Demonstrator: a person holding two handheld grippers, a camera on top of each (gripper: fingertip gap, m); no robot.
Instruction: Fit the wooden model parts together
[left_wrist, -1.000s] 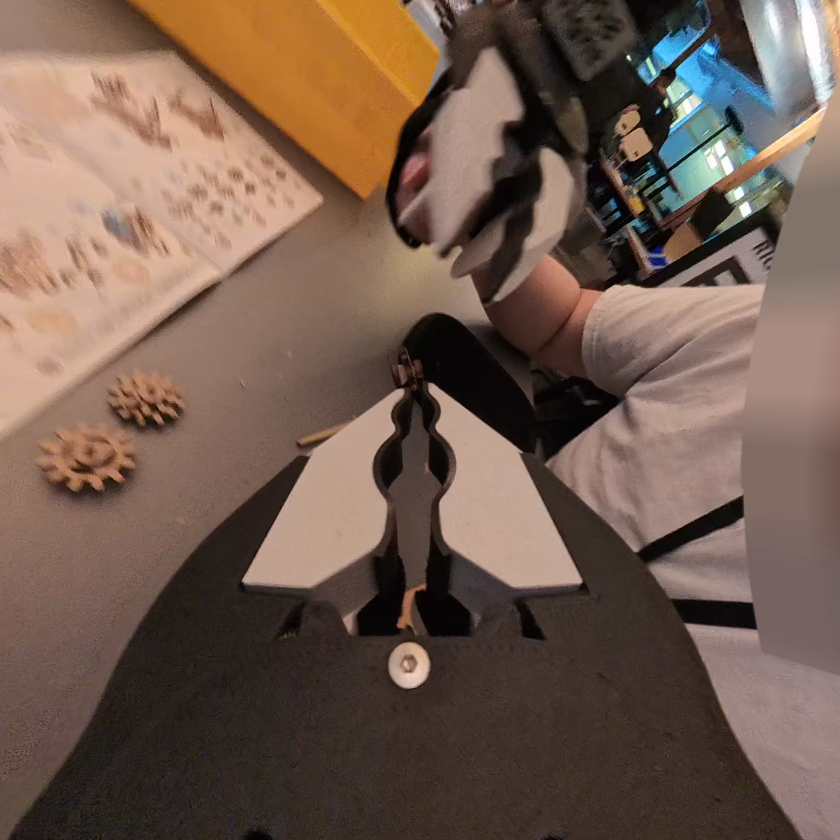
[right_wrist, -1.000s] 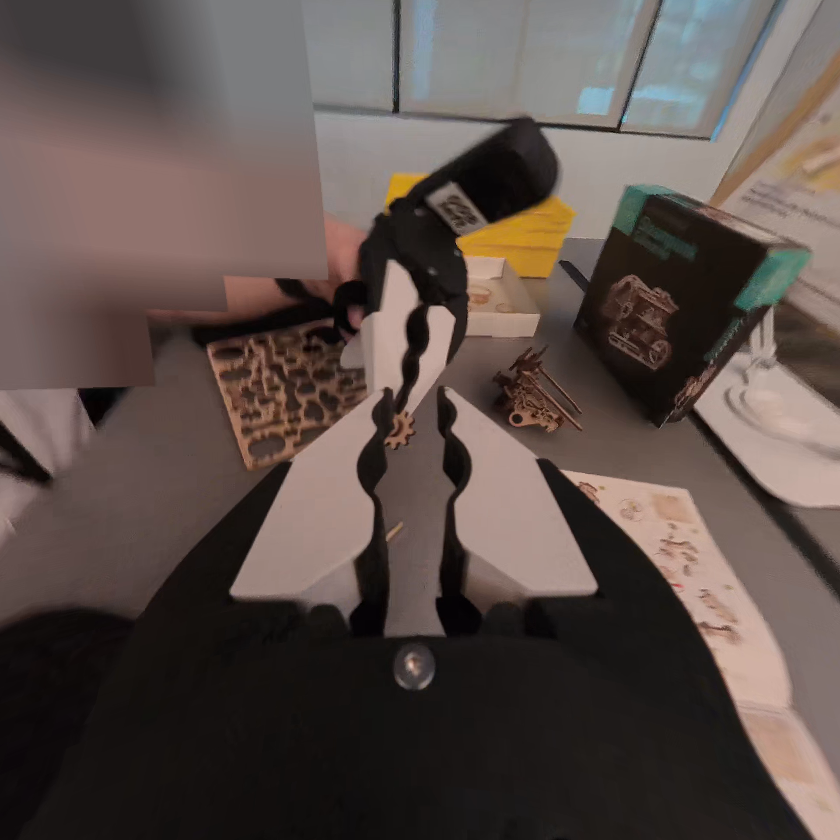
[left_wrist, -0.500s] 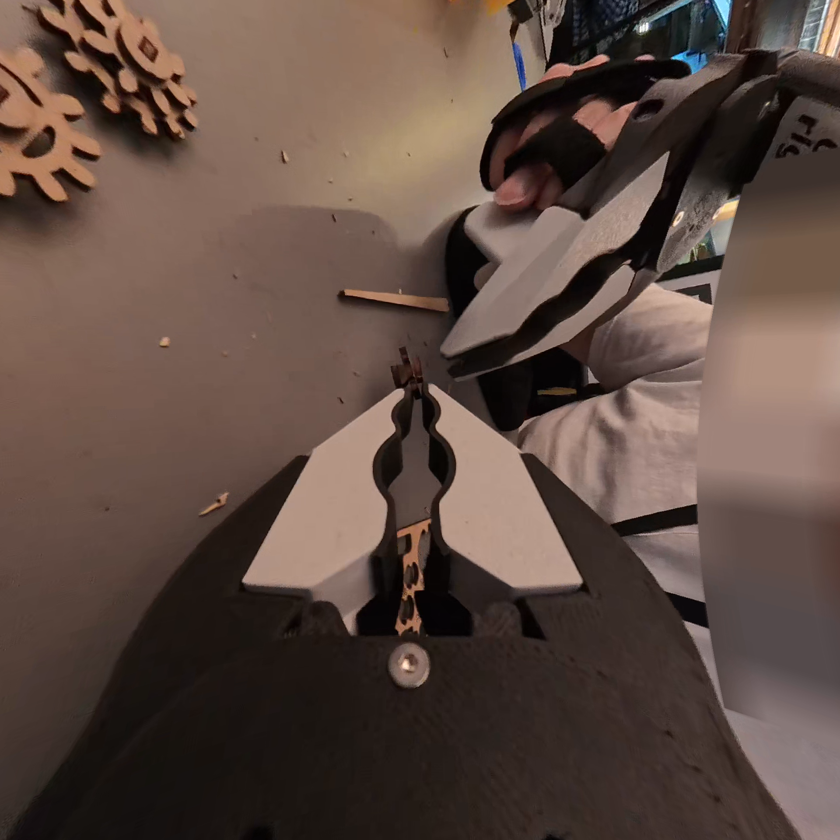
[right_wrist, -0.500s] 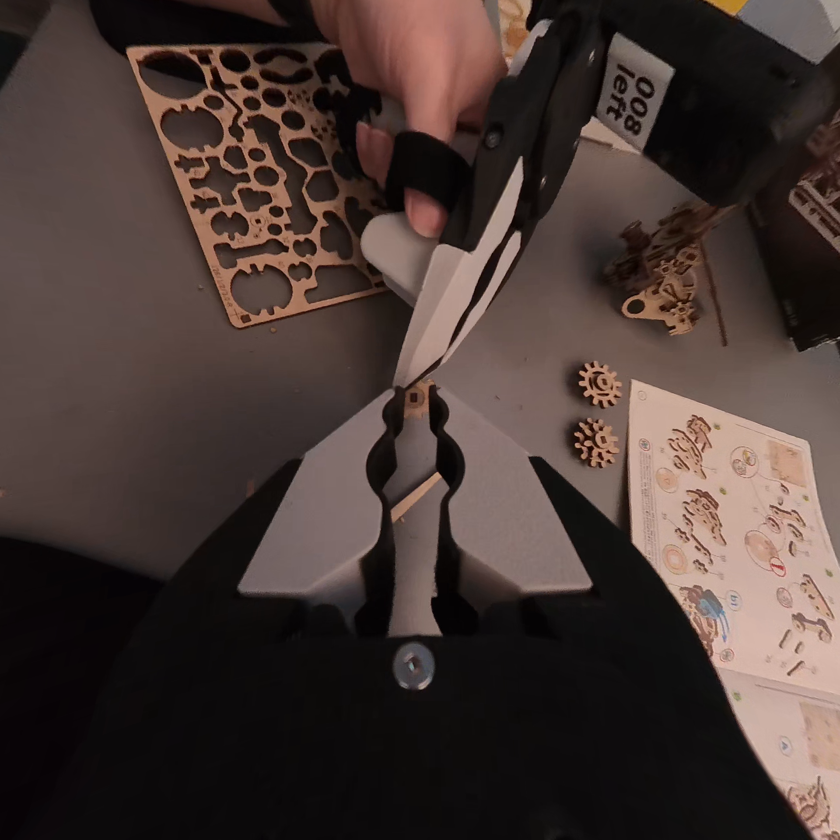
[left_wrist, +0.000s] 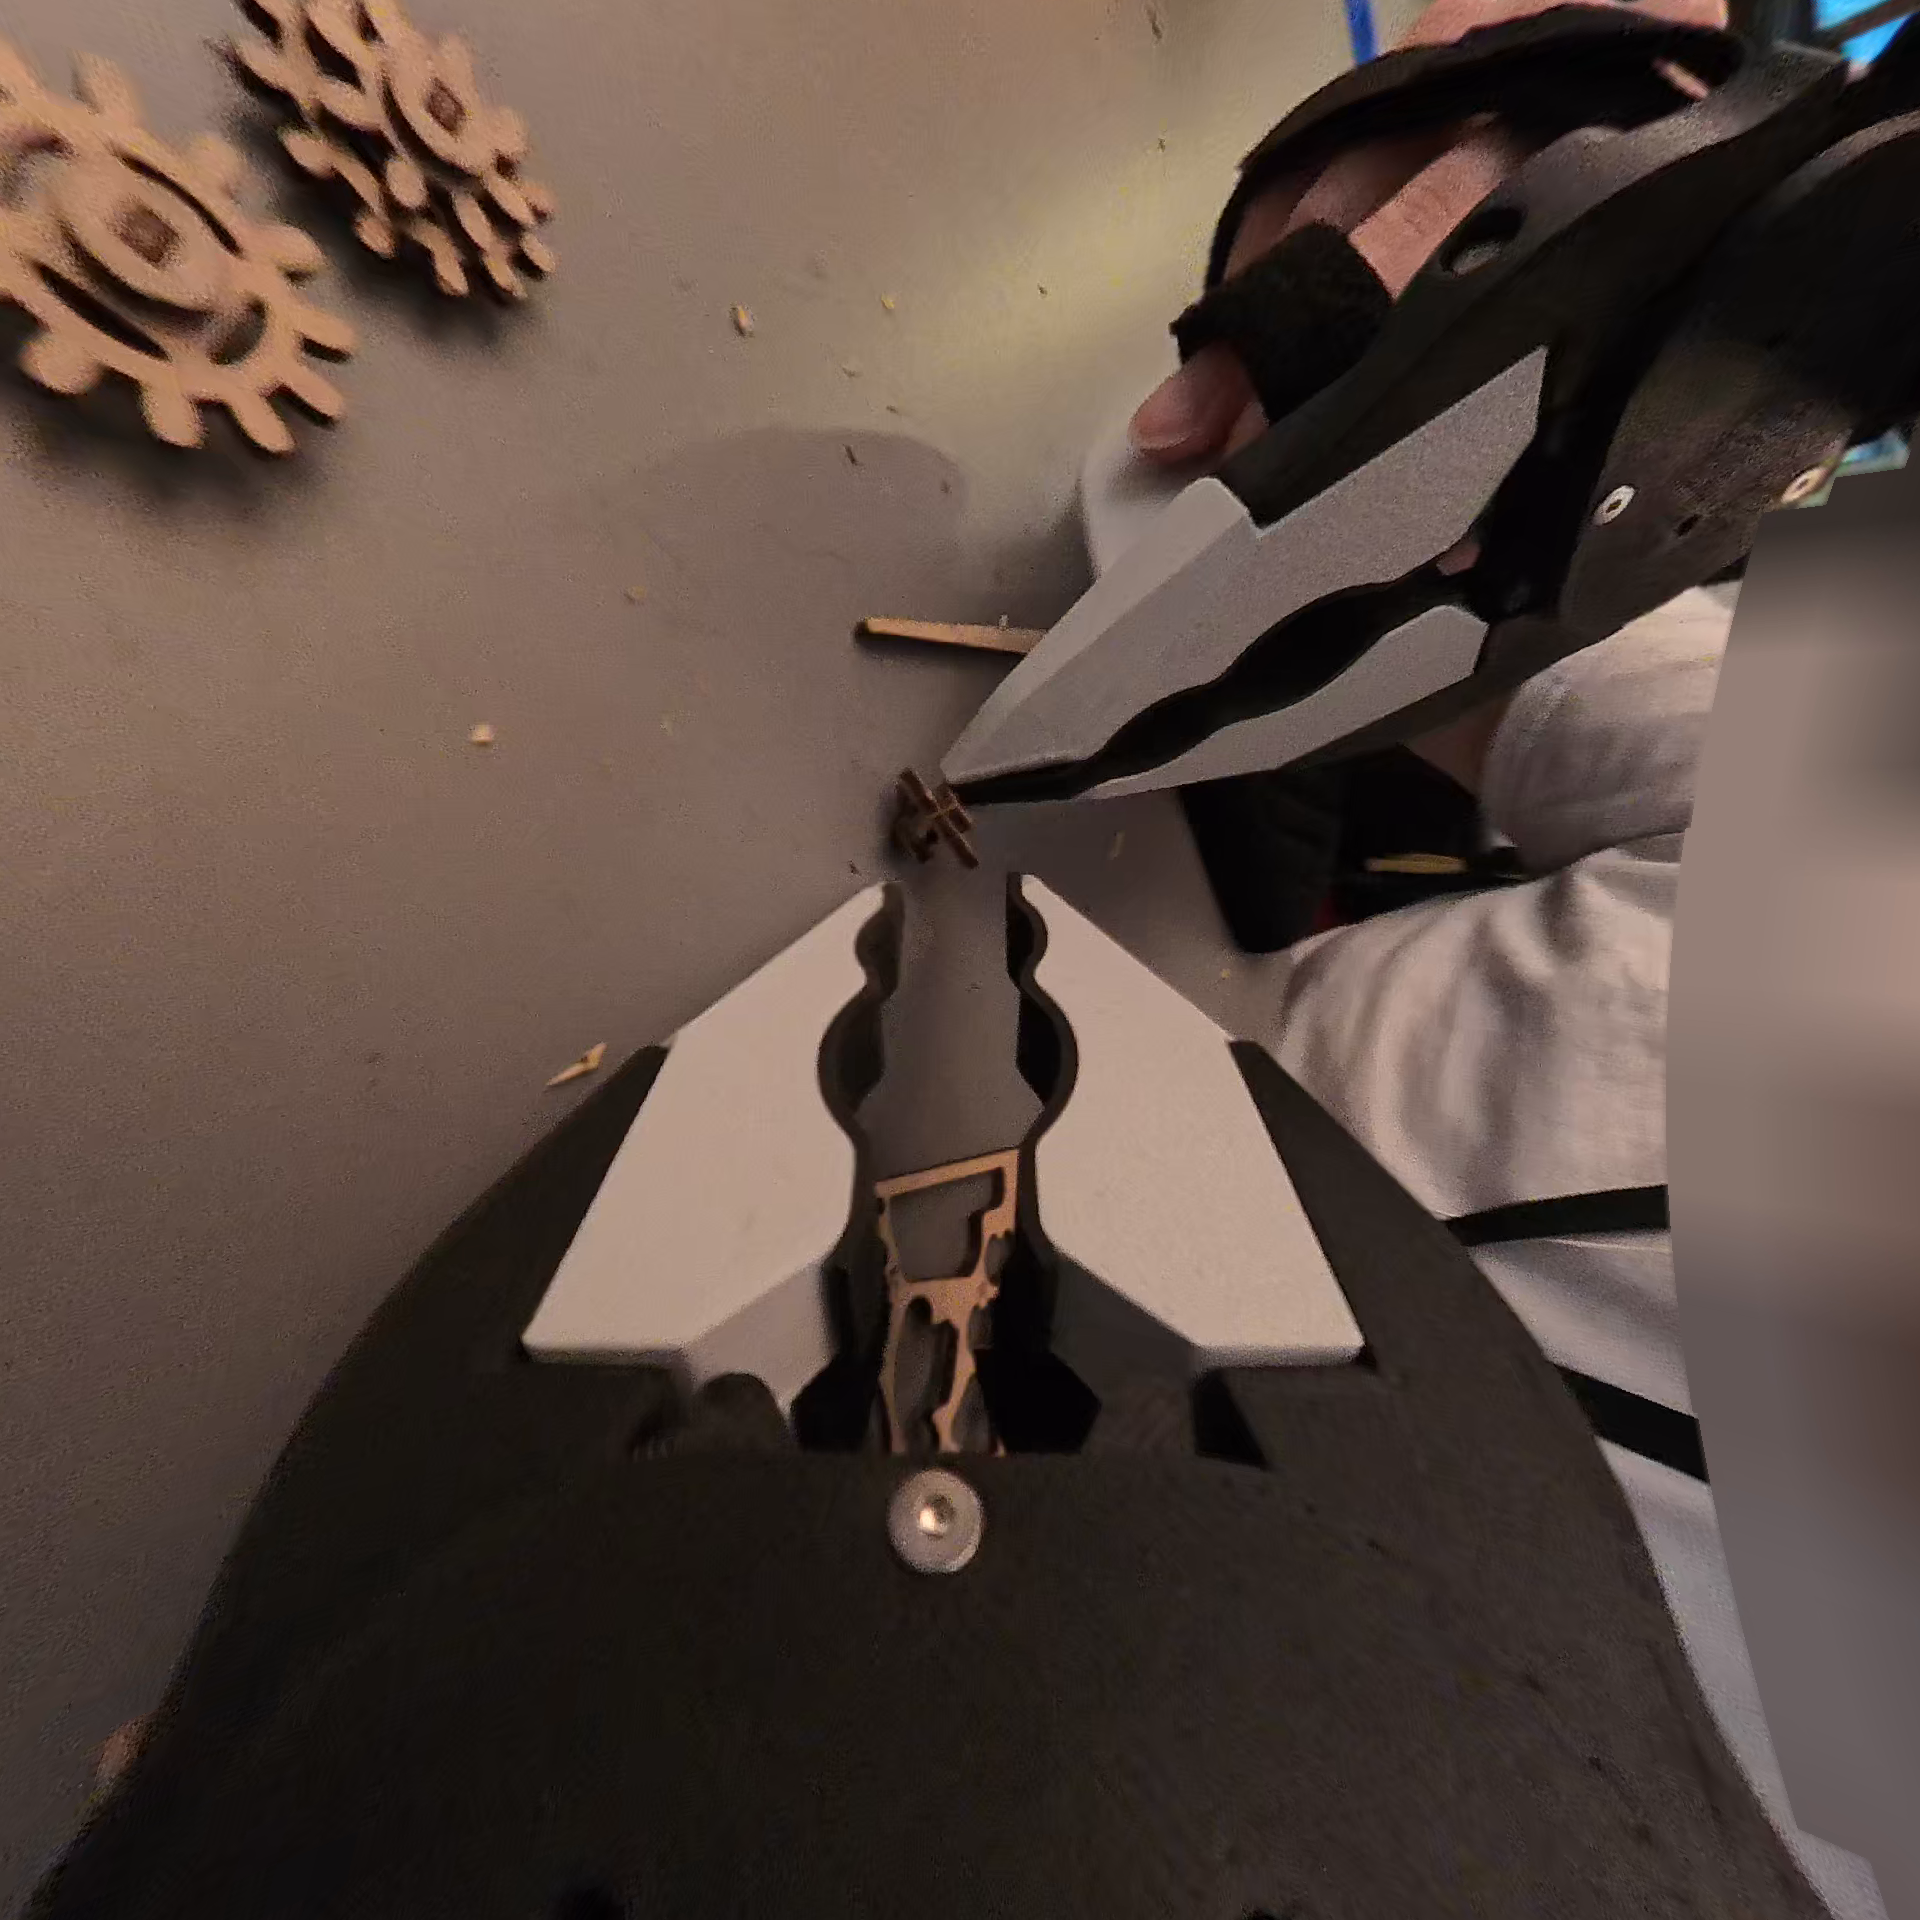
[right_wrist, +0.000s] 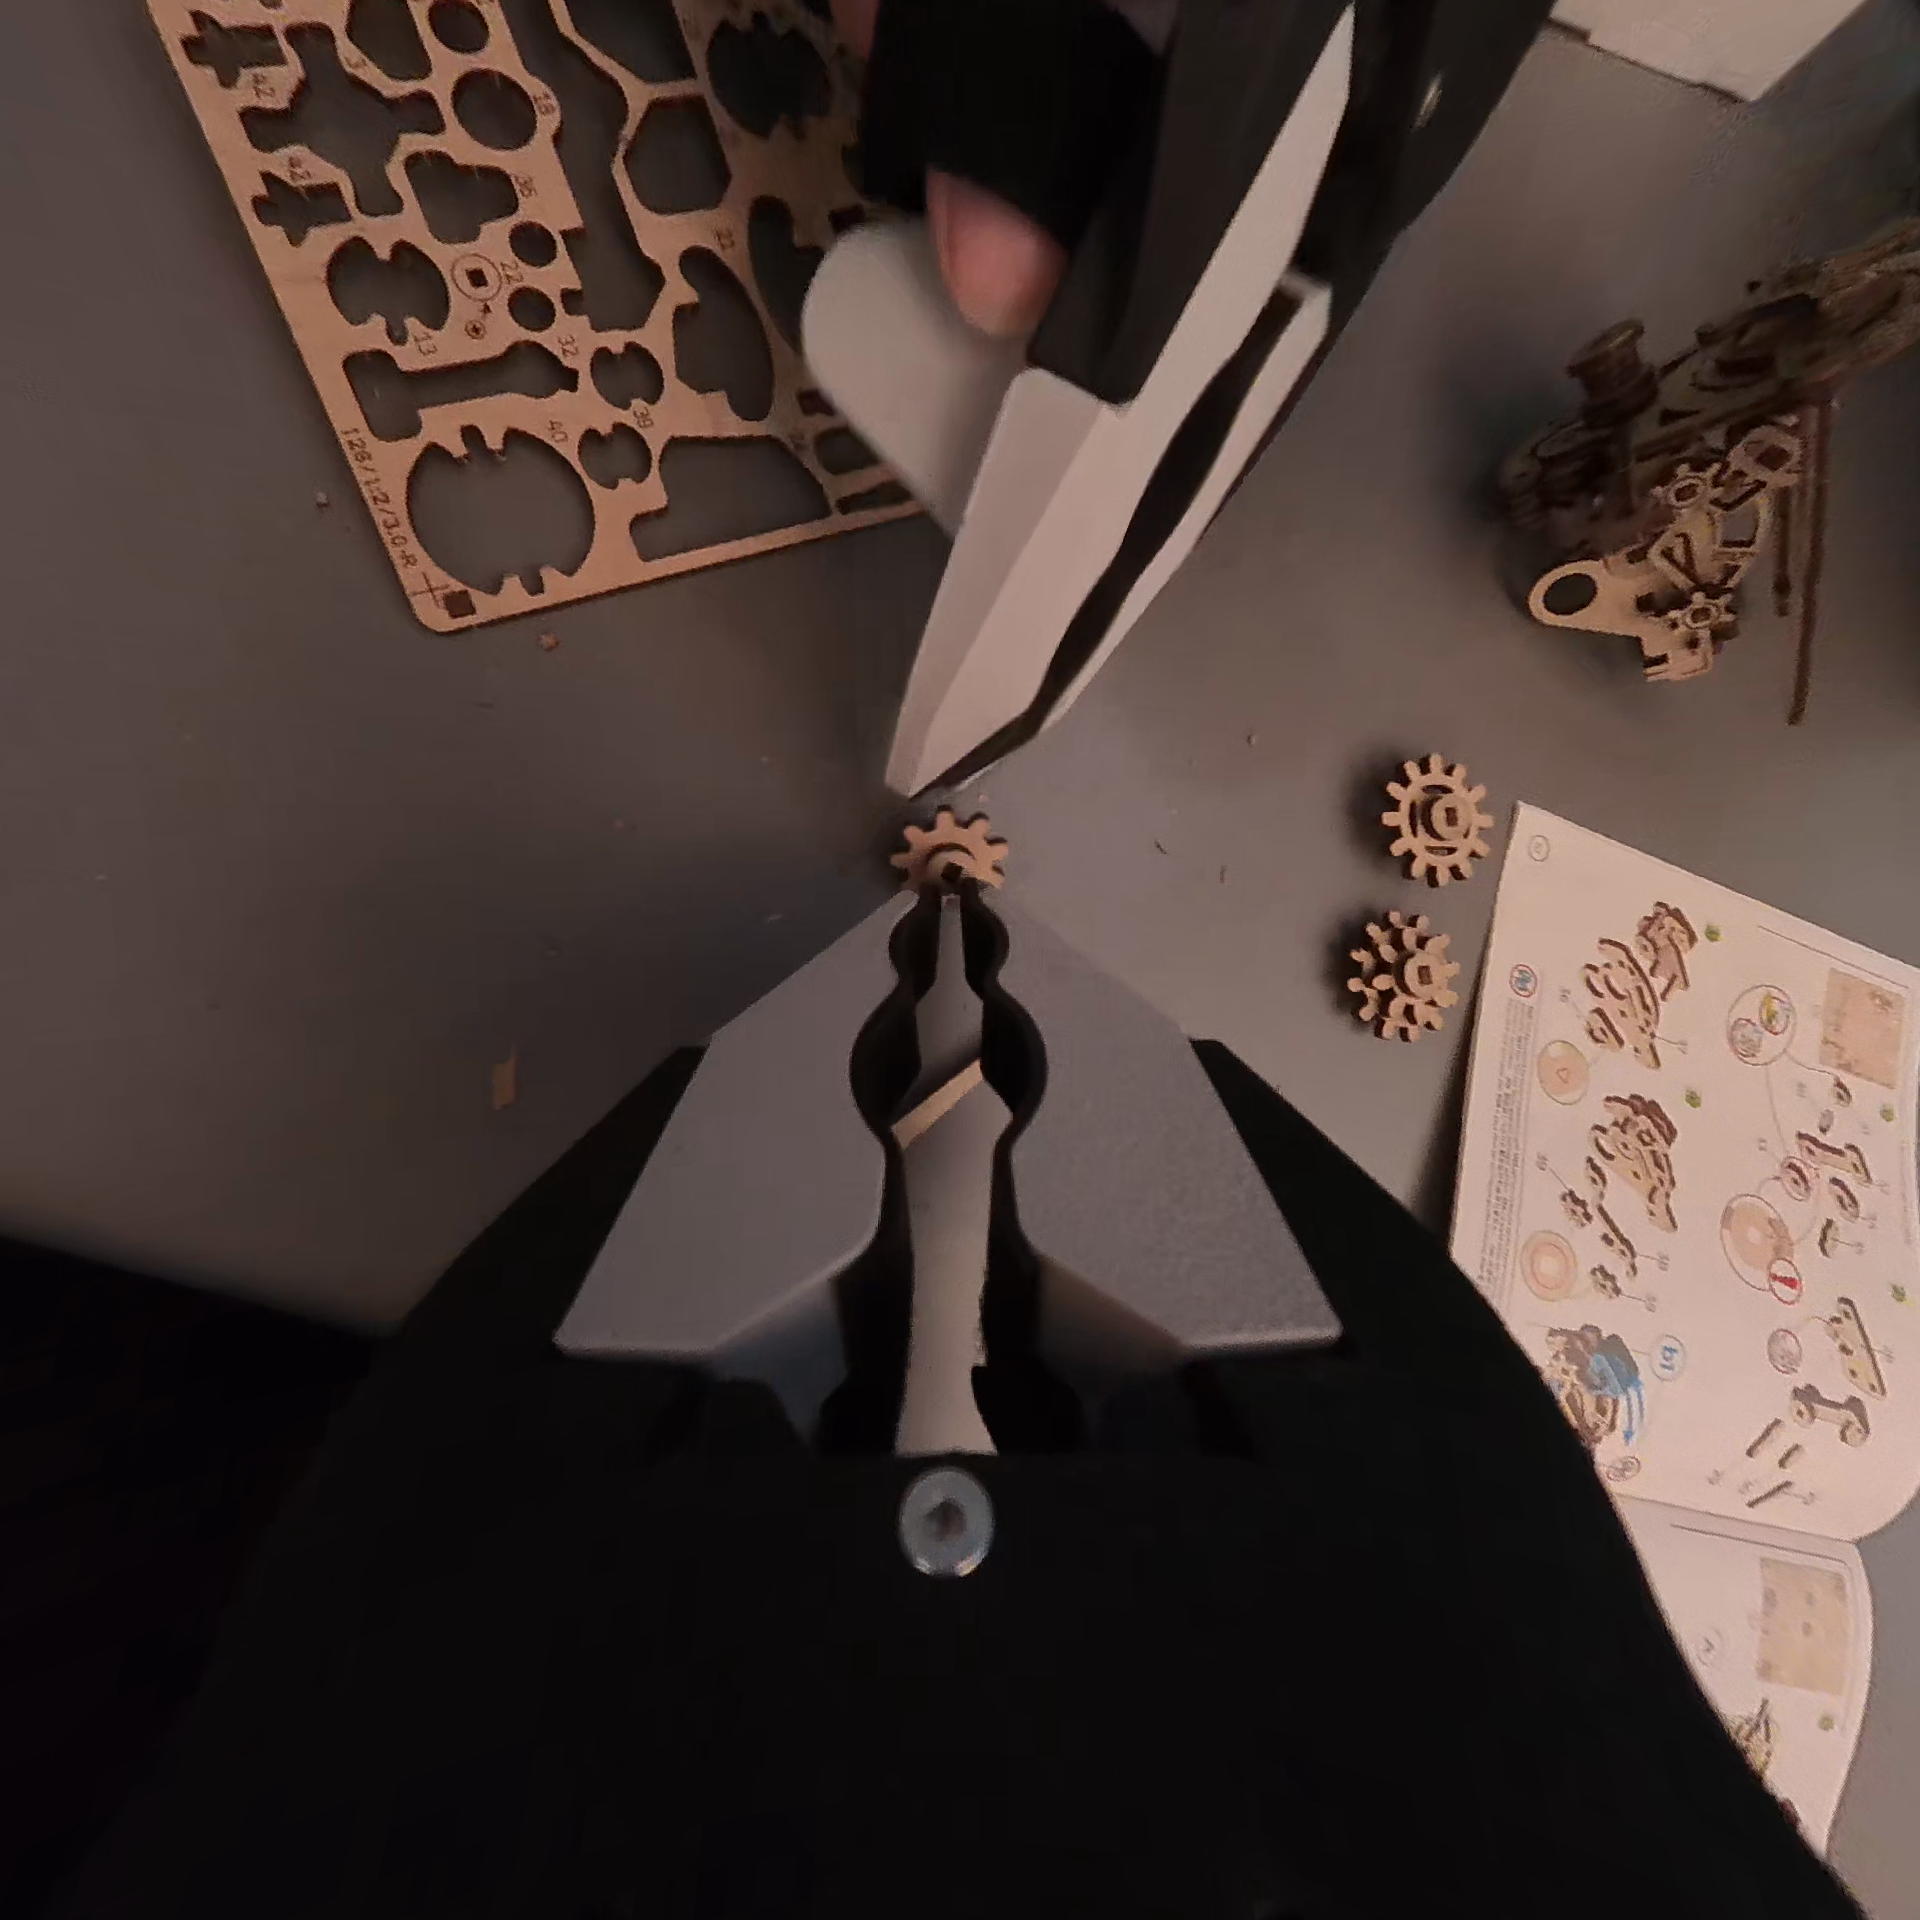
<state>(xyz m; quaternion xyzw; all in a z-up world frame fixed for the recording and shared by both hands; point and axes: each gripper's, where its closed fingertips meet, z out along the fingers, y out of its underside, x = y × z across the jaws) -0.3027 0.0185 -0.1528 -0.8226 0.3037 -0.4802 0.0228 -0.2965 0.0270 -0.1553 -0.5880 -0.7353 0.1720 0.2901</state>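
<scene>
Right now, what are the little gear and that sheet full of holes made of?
The small gear looks like thin laser-cut plywood: it has a pale matte face and dark, burnt-looking edges. The punched-out sheet seems to be the same wood, pale and unvarnished, with dark-edged cutouts.

Place: hobby or model-building bench, indoors, dim warm light.
Worktop (right_wrist: 260, 831): plain grey, strewn with wood crumbs.
Evidence: laser-cut plywood sheet (right_wrist: 436, 343) with parts punched out; loose wooden gears (right_wrist: 1438, 819); half-built wooden model (right_wrist: 1683, 520); illustrated instruction leaflet (right_wrist: 1683, 1226) lying open.
</scene>
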